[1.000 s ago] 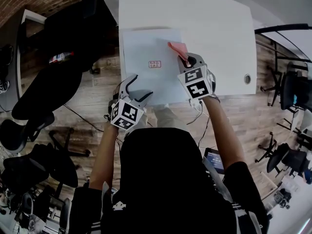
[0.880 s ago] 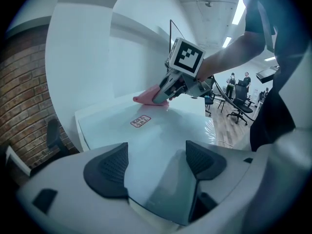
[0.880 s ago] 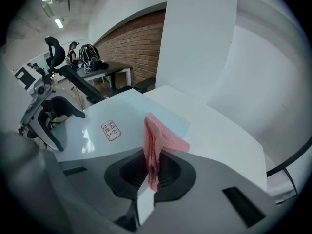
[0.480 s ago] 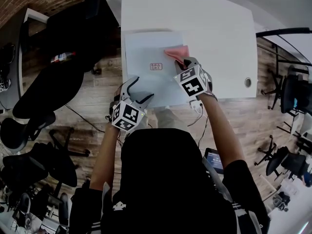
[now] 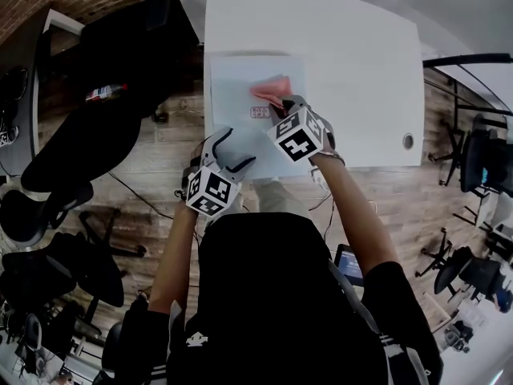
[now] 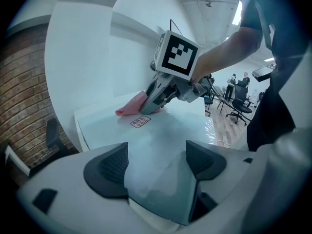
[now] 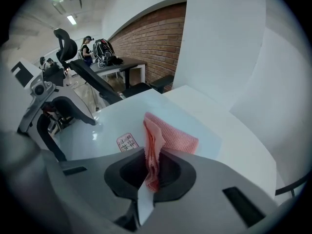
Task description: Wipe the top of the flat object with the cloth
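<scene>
A pale blue flat board [image 5: 240, 79] lies on the white table [image 5: 361, 54], with a small red-printed label [image 5: 260, 112] near its middle. My right gripper [image 5: 280, 107] is shut on a pink cloth [image 5: 271, 89] and presses it onto the board just beside the label; the right gripper view shows the cloth [image 7: 163, 140] pinched between the jaws. At the board's near left edge, my left gripper [image 5: 228, 152] stands open, its jaws either side of the board's rim [image 6: 161, 179] and apart from it. From the left gripper view, the cloth [image 6: 130, 105] lies under the right gripper [image 6: 155, 99].
A round grommet [image 5: 408, 141] sits at the table's right. Black office chairs [image 5: 96, 127] stand left of the table over a wooden floor, with another desk [image 7: 122, 67] by the brick wall. People stand in the far background.
My right gripper has dragged the pink cloth leftward across the board, from its right edge to beside the label. The left gripper has stayed at the near edge.
</scene>
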`<state>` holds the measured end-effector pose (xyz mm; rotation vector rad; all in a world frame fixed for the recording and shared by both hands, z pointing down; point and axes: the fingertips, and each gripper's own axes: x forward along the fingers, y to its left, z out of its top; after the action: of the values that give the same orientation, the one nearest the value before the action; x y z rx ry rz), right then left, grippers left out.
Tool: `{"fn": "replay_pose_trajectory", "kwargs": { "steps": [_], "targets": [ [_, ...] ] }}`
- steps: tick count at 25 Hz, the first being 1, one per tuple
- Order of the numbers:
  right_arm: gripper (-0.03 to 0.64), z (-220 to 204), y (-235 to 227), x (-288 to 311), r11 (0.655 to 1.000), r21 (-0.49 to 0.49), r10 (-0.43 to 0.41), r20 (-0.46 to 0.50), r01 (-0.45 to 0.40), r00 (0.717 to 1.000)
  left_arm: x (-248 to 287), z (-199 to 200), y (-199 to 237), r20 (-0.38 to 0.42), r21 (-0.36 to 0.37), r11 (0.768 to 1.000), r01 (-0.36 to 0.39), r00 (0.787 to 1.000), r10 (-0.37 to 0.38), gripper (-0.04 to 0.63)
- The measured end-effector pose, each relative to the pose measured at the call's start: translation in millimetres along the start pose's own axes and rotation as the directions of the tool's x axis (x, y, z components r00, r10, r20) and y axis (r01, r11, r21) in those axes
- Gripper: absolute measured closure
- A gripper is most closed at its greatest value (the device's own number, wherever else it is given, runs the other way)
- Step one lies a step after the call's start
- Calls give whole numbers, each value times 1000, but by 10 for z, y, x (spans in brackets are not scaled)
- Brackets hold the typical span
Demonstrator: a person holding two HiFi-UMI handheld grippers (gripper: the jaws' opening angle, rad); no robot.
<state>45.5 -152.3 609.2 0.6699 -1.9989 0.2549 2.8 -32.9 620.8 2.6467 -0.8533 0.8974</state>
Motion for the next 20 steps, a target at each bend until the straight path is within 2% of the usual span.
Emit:
{"fn": "replay_pose_trajectory", "kwargs": {
  "steps": [5, 10, 20],
  "targets": [
    [572, 255, 278, 144, 997, -53, 62, 10, -61, 998, 11, -4, 9, 3, 1, 1000, 2, 1000, -2, 232],
    [572, 493, 497, 252, 990, -42, 139, 33, -138, 990, 16, -1, 7, 6, -1, 1000, 0, 1000, 0, 232],
    [572, 766, 715, 369, 982, -77, 178, 43, -174, 983, 2, 1, 8, 15, 3, 1000, -4, 1000, 4, 232]
  ]
}}
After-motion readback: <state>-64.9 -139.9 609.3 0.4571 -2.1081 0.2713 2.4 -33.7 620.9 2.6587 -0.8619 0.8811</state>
